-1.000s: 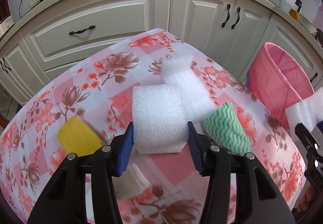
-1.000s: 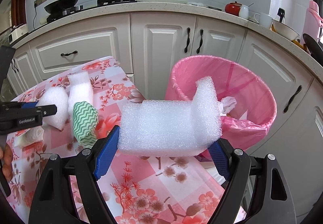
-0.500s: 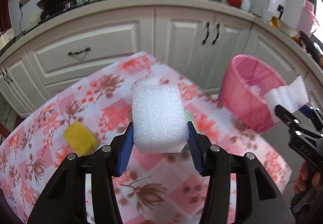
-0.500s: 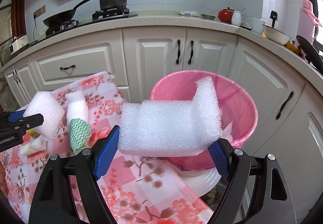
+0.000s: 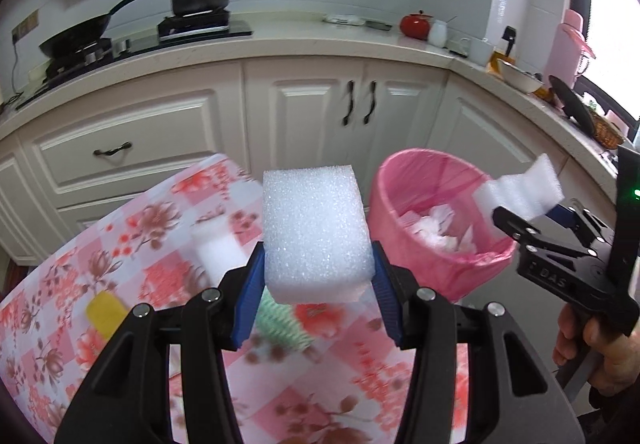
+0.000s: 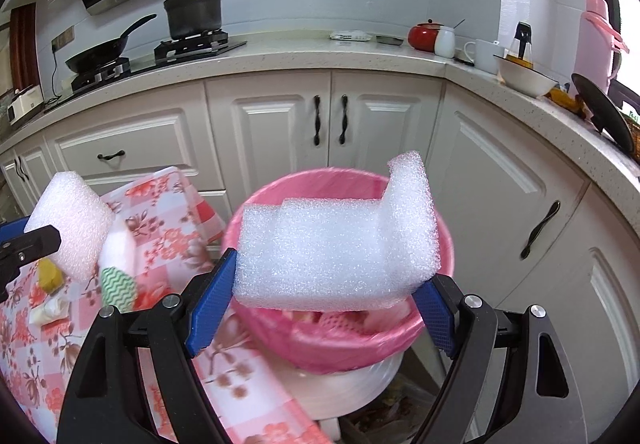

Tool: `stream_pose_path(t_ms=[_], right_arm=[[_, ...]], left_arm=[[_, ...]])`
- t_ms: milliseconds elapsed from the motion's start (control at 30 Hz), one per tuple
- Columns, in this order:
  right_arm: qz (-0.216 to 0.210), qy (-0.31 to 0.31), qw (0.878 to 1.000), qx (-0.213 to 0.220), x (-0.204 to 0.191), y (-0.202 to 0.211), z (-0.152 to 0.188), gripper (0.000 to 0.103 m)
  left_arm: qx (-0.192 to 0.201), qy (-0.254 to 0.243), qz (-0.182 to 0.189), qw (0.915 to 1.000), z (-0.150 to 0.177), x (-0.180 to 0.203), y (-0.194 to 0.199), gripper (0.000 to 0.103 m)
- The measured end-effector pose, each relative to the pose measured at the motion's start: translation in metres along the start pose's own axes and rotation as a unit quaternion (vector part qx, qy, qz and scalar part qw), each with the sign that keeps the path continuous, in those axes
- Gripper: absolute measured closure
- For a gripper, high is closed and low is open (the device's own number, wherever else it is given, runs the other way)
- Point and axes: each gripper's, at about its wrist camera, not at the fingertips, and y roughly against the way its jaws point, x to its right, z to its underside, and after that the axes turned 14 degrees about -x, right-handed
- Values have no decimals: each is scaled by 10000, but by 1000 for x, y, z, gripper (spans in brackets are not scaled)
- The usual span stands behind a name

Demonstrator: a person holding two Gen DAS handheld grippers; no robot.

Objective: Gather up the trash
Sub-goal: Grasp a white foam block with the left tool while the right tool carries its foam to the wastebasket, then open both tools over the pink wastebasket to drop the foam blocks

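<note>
Trash in hand comes in two pieces. A white rectangular block of packing foam is clenched between the blue pads of the left gripper, held in the air above the edge of the table with its pink floral checked cloth. An L-shaped slab of white foam, one end turned upward, is gripped across its length by the right gripper, whose jaws stand wide around it, and it hangs directly in front of and over the mouth of the round bin lined with a pink plastic bag.

In the left wrist view that bin stands just past the table's corner and already holds crumpled white scraps — the right gripper and the bare hand gripping its handle show at the right edge.

Still lying on the cloth, blurred:
- a smaller white foam piece
- a rolled green-and-white zigzag cloth, just behind the left gripper's pads
- a yellow sponge
- a crumpled whitish wad near the table's left side

Behind everything — white cabinet doors with dark handles.
</note>
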Motion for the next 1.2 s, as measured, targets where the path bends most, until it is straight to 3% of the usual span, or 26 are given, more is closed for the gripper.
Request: stream_pose_path(t_ms=[500,767,867,1200], right_arm=[[74,-27,10000,-15,49,-21,-24,24],[67,-92,9999,22,70,-31,-32,24],[51,-102,9999,31,74,-34,-32,17],[88,-207,9997,41,89,-36,-23,17]], left_arm=[[48,-64,627,9980,-44,59,-22,54],[-15,-132,687,9976,-62,88,-38,54],[-20,-154,707,9974,-68,97,-42,54],[-197,-178,805,9964,-75,113,-63,53]])
